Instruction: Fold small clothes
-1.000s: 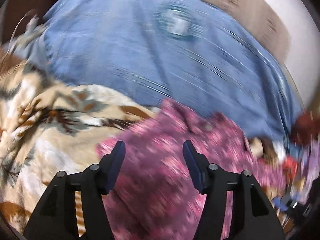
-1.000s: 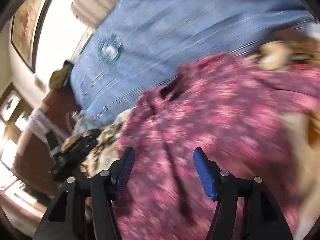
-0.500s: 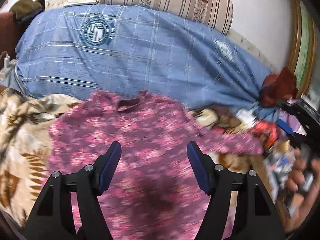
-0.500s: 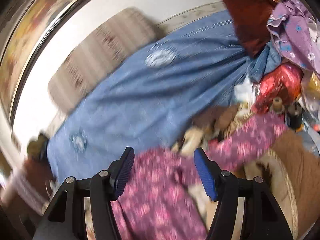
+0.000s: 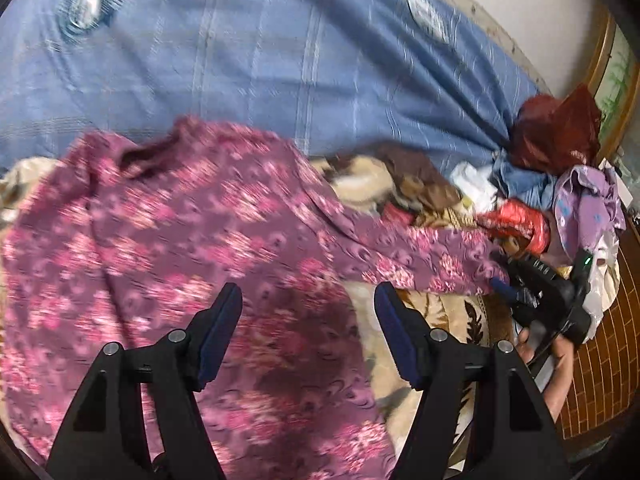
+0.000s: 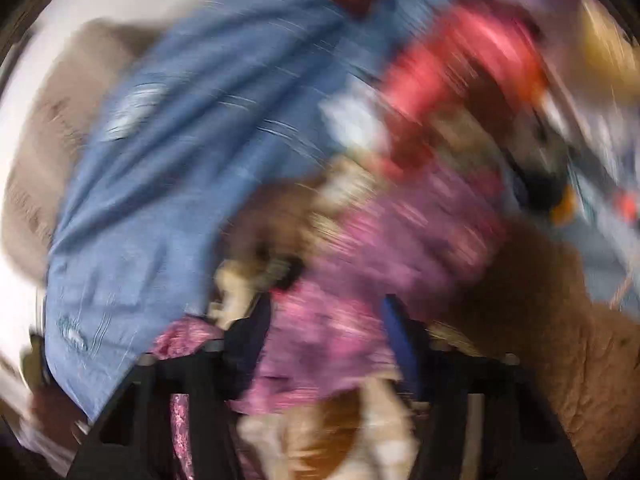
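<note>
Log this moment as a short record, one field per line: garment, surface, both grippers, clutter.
garment: pink floral top spread out, one sleeve stretched toward the right gripper
surface: beige patterned blanket under the top, blue checked sheet behind
left gripper: open, above the top's lower part, holding nothing
right gripper: at the sleeve's end; open in its own blurred view, sleeve between the fingers
clutter: pile of clothes at the far right
</note>
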The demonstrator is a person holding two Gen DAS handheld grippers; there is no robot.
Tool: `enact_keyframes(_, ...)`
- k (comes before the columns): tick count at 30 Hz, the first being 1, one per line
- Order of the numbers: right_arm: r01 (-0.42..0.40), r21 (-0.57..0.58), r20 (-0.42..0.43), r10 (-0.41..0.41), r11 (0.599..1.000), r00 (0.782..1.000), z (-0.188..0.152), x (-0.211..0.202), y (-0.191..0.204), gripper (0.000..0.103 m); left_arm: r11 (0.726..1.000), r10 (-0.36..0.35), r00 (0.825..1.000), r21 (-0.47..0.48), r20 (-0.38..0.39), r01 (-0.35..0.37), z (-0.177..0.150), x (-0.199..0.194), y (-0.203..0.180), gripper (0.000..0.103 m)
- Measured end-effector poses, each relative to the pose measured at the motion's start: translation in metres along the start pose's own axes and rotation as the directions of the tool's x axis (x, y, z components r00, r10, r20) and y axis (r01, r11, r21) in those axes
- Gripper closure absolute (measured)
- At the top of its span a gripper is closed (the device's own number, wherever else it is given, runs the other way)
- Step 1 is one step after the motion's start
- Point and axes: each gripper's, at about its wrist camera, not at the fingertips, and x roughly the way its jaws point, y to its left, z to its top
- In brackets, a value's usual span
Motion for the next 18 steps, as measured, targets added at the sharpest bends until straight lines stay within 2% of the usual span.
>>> enact_keyframes(2,-0.002,0.096,-0.032,0.005,0.995,0.999,0.002,0.005,-0.023,0.070,1.000,-0.012,1.000,-0.009,-0.026,0.012,-0.003,0.013,-0.005,0.035)
enact_keyframes(4,-0.024,0.128,-0.026,0.028,0.992,0.999,0.003,0.004,-0.029,0.074,1.000,-0.022,0.999,-0.018,-0.046,0.021,-0.005,0.021,-0.007,0.035)
enact_keyframes(8,-0.018,0.128,0.050,0.011,0.992,0.999,0.003,-0.024,-0.025,0.071,0.999,-0.027,0.997,-0.025,-0.076,0.025,-0.011,0.032,-0.008,0.035)
enact_keyframes(11,0.032,0.113,0.031,-0.036,0.993,0.999,0.005,-0.019,-0.027,0.061,0.999,-0.027,0.996,-0.030,-0.083,0.025,-0.013,0.036,-0.007,0.035)
enact_keyframes(14,0.004,0.139,-0.043,0.002,0.990,0.999,0.002,0.013,-0.035,0.062,0.999,-0.038,0.994,-0.035,-0.105,0.035,-0.015,0.041,-0.008,0.035)
enact_keyframes(15,0.027,0.132,-0.066,-0.018,0.991,0.998,0.000,0.021,-0.035,0.061,0.999,-0.042,0.993,-0.037,-0.109,0.038,-0.014,0.041,-0.008,0.035)
enact_keyframes(18,0.058,0.075,-0.042,-0.055,0.995,0.998,-0.001,0.019,-0.025,0.062,0.998,-0.048,0.993,-0.037,-0.109,0.044,-0.014,0.038,-0.009,0.035)
